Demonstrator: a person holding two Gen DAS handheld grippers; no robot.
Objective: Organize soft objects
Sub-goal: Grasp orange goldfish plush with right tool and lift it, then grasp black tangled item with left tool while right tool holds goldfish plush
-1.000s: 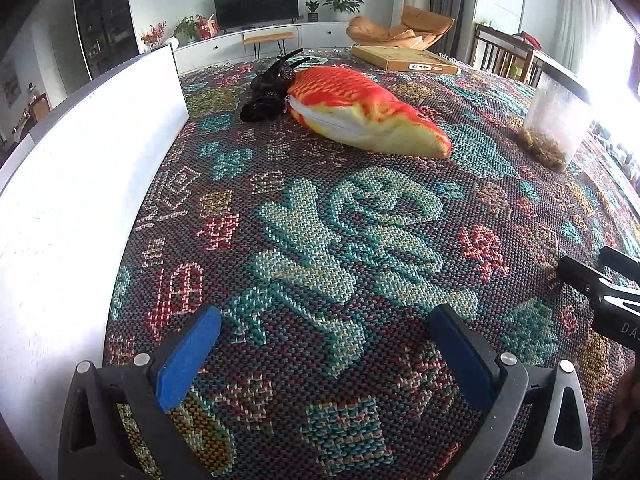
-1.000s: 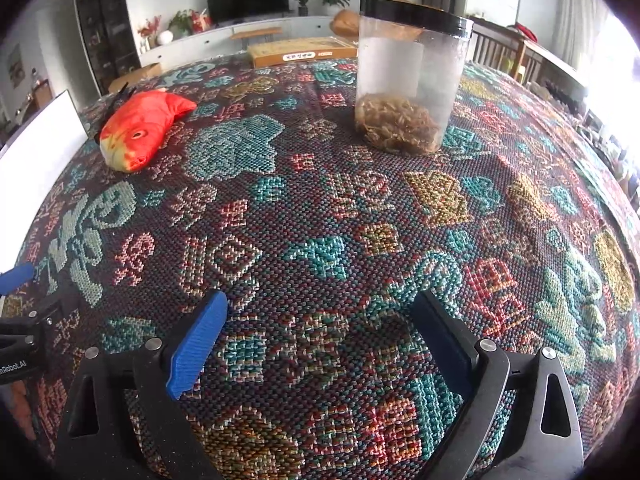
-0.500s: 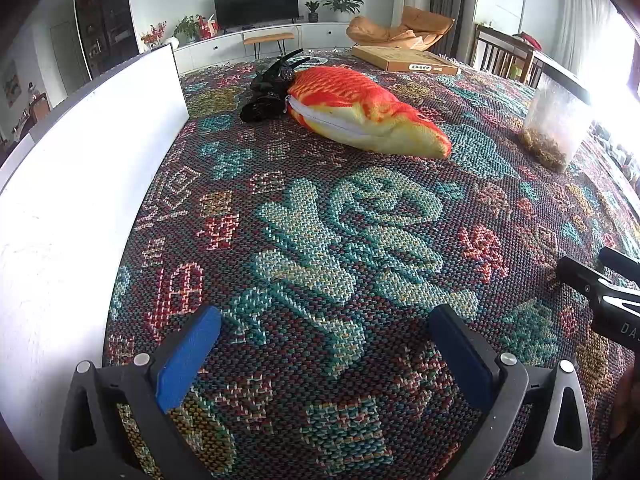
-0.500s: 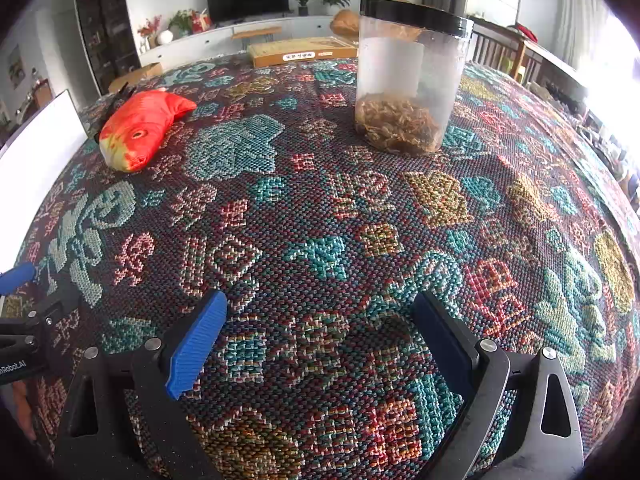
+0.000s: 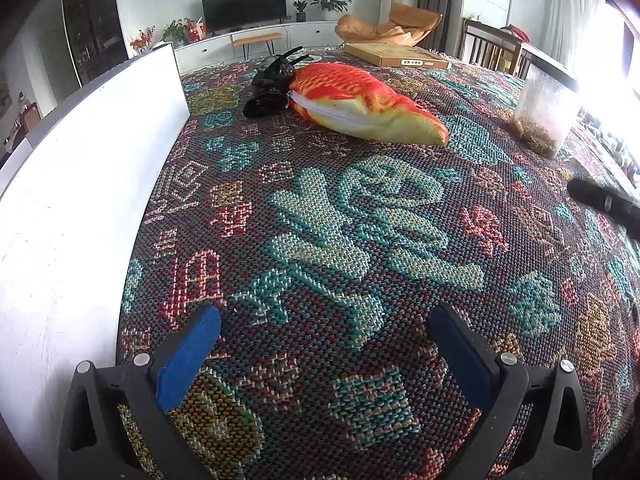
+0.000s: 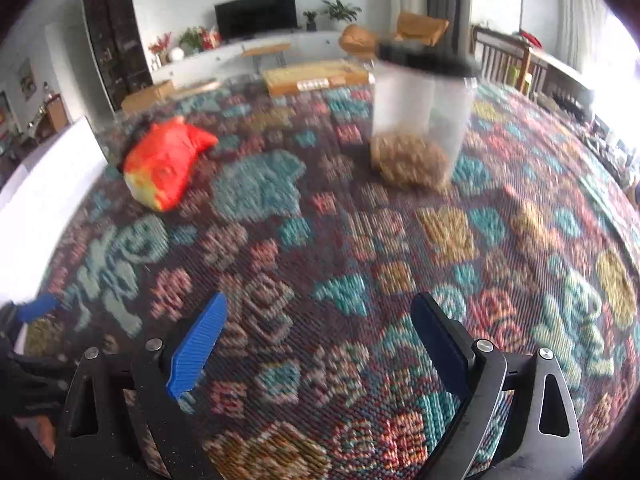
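Over the woven cloth point(image 5: 360, 240), right gripper on the move!

Left view: left gripper point(image 5: 324, 344) spread wide and empty, as a second ago; fish plush point(image 5: 360, 104) lies far ahead, untouched. Right view: right gripper point(image 6: 316, 340), also spread, now blurs upward (approach starting, I'd judge) toward the plush point(image 6: 164, 164) beside the jar point(image 6: 420, 120).
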